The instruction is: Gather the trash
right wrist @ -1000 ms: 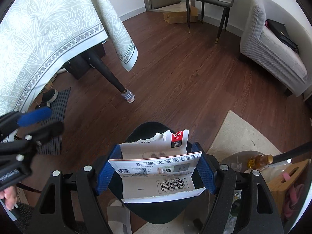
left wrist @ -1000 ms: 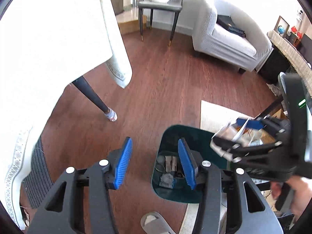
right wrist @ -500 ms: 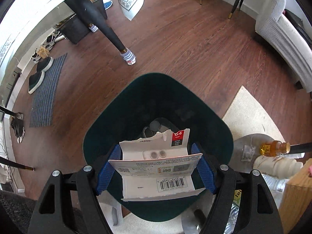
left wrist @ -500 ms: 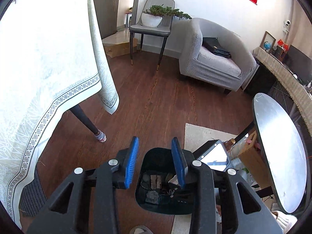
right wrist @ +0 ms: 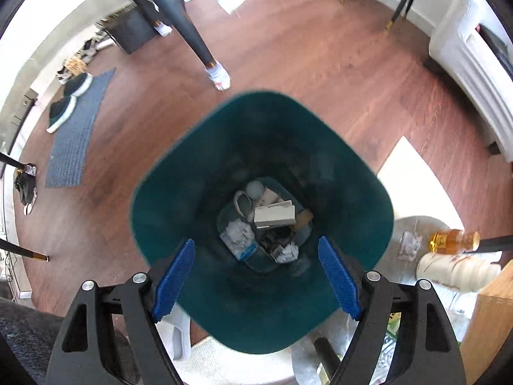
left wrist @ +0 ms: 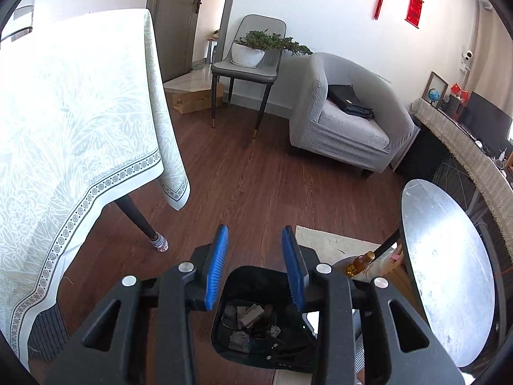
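1. Gone from between the right gripper's blue pads is the torn white carton it clamped a second ago; its jaws have just been opening and now stand wide apart with nothing between them, above the mouth of the trash bin.
2. Floor: dark red-brown wood boards carry the room's furniture; the teal bin stands on them just beside the corner of a pale rug.
3. Dining table: its pale patterned cloth hangs over the edge at the left of the left wrist view, and one dark leg with a sock-like foot cover comes down near the bin's far rim.
4. Grey armchair: well apart from the bin, against the far wall, with a dark bag on its seat.
5. Round side table: at the right, close beside the bin, with an amber bottle below its edge.
6. Bin contents: the carton lies flat at the bottom, on top of crumpled paper and other scraps.
7. Left gripper: its jaws have just been closing; the blue pads stand a narrow gap apart and hold nothing, and the bin shows below and between them.
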The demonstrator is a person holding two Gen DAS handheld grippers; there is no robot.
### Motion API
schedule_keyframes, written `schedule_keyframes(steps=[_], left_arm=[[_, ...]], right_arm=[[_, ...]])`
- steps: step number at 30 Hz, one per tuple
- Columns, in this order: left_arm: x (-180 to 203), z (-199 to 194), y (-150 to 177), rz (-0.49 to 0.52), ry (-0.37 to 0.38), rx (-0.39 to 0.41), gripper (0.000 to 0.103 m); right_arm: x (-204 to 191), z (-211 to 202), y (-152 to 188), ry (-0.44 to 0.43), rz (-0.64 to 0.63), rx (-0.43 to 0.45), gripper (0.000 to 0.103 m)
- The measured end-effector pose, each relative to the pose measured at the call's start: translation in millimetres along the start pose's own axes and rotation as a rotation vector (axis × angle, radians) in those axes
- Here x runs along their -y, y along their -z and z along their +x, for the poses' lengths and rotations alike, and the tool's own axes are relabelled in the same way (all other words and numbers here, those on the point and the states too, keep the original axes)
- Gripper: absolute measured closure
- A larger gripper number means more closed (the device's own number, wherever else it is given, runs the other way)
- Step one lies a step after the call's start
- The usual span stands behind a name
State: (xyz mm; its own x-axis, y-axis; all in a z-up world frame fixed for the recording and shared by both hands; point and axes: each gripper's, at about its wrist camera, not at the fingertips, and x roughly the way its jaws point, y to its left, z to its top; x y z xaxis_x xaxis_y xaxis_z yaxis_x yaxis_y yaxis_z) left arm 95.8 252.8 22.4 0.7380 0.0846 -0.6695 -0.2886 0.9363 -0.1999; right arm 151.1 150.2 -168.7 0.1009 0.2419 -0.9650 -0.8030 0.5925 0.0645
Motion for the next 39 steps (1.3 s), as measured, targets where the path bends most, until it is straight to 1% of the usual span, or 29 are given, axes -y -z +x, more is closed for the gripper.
schedule_keyframes(steps=[2,7,8,11,13,16,17,19,20,21,23,25,26,27,29,30,31,32,33,34,37,39], left_arm=[[3.9,-0.5,-2.0,-0.005,0.002,0.003,0.066],[11.4,-4.3,-5.6,-0.022,0.013,0.027,0.066],[11.6,-5.6,-6.4,-0.031,0.024,0.033,0.063],[7.2,-6.4,-8.6,-0.064,0.026,0.041,0.061],[4.1,-6.4,-8.8,-0.086,0.027,0.040,0.057],[7.8,-7.0,-8.0,-0.078,0.018,0.039,0.054],[10.7,-7.0,-7.4,-0.071,0.017,0.040,0.053],[19.1,-6.1,-5.6,-0.051,0.005,0.040,0.051],[24.7,-5.3,-4.5,-0.035,-0.007,0.040,0.048],[33.2,-4.8,-2.6,-0.008,-0.026,0.045,0.043],[47.6,-3.7,1.0,0.055,-0.037,0.049,0.038],[64.9,-3.1,7.5,0.126,-0.041,0.051,0.036],[72.0,-3.5,11.6,0.155,-0.043,0.055,0.030],[78.7,-4.0,16.2,0.177,-0.040,0.057,0.027],[88.2,-5.6,23.0,0.201,-0.022,0.054,0.025],[93.4,-8.0,26.4,0.211,-0.017,0.058,0.022],[97.6,-11.0,29.6,0.218,-0.012,0.067,0.020],[101.2,-15.4,33.7,0.223,-0.003,0.078,0.018],[103.8,-19.7,38.6,0.225,0.009,0.089,0.013],[106.6,-23.8,44.1,0.228,0.014,0.099,0.009],[115.1,-33.8,60.6,0.245,0.023,0.101,0.009],[117.3,-41.6,68.0,0.236,0.016,0.109,0.008]], right_arm=[[-7.4,-19.6,-0.6,-0.012,-0.018,0.040,0.028],[-13.3,-73.0,-2.1,0.003,-0.036,0.155,0.031],[-12.3,-84.3,-2.4,0.008,-0.033,0.180,0.031],[-4.0,-117.2,0.7,0.025,-0.015,0.246,0.033],[5.0,-137.9,5.5,0.034,0.006,0.288,0.034],[18.6,-167.7,18.5,0.062,0.038,0.350,0.034],[24.3,-177.9,24.3,0.074,0.053,0.371,0.036],[35.6,-195.5,38.3,0.101,0.085,0.409,0.037],[42.3,-203.8,46.5,0.118,0.103,0.426,0.037],[47.5,-211.7,55.4,0.135,0.123,0.439,0.037],[63.8,-225.5,75.9,0.174,0.173,0.467,0.037],[82.5,-238.6,96.0,0.195,0.227,0.487,0.037],[91.7,-245.0,106.8,0.207,0.256,0.498,0.037],[99.8,-250.2,116.5,0.217,0.281,0.508,0.037],[115.6,-262.3,140.4,0.256,0.335,0.533,0.037],[121.9,-267.4,150.4,0.274,0.359,0.541,0.037],[128.2,-273.0,163.4,0.288,0.386,0.551,0.037],[132.9,-277.4,174.7,0.293,0.411,0.558,0.034],[136.1,-281.1,185.2,0.300,0.436,0.566,0.032],[138.7,-285.6,196.1,0.309,0.454,0.576,0.028],[141.0,-297.1,222.8,0.339,0.472,0.599,0.022],[139.4,-303.8,237.4,0.371,0.471,0.606,0.020]])
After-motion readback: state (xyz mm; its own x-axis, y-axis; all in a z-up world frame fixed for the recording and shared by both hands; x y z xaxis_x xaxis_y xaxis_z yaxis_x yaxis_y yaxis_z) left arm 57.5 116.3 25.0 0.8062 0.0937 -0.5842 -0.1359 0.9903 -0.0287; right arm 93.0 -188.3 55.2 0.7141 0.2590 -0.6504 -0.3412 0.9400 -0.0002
